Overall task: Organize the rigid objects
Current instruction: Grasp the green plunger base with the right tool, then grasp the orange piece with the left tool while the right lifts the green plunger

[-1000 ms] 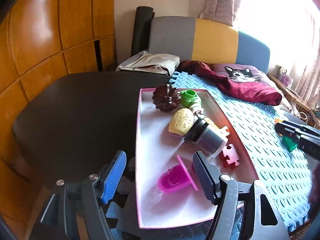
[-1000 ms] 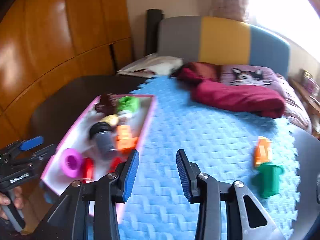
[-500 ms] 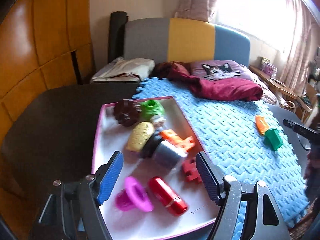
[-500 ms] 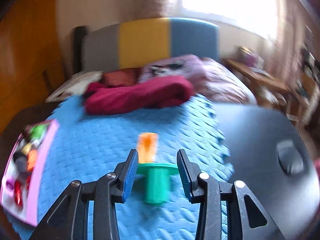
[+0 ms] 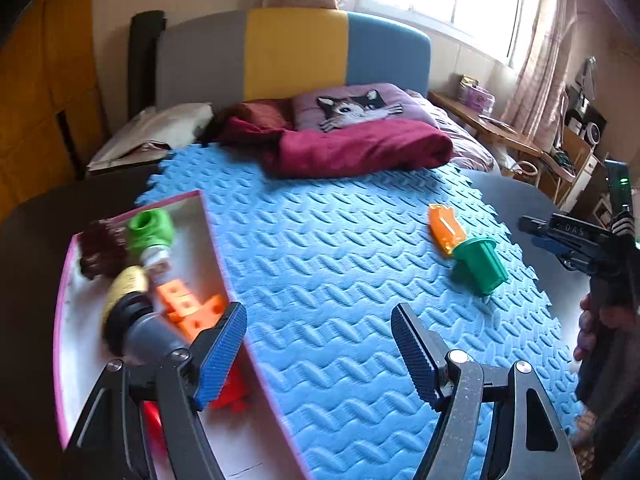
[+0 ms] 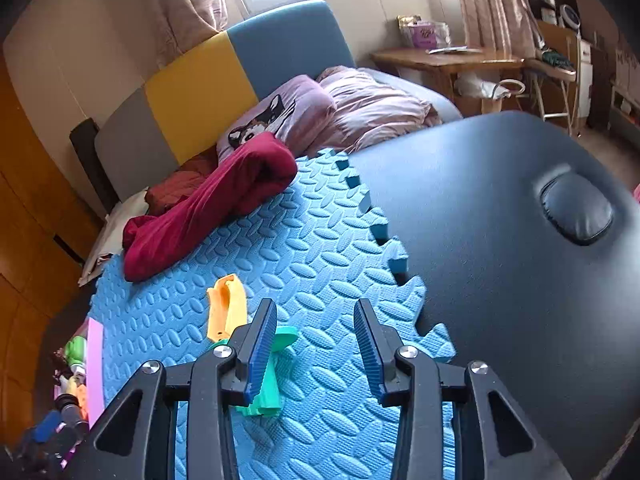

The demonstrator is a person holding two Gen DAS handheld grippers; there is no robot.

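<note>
Left wrist view: pink-rimmed tray [image 5: 68, 280] on the dark surface [image 5: 24, 264] held a green cap piece [image 5: 150, 230], a dark brown fluted piece [image 5: 100, 248], orange blocks [image 5: 188, 312] and a grey cylinder [image 5: 150, 336]. Left gripper [image 5: 318, 354] fingers stood apart, empty, over the blue foam mat [image 5: 340, 260]. Right wrist view: green flanged toy [image 6: 276, 376] lay on the mat touching an orange piece [image 6: 226, 306], just beside the left finger, outside the gap. Right gripper [image 6: 316, 344] fingers apart, gripping nothing.
</note>
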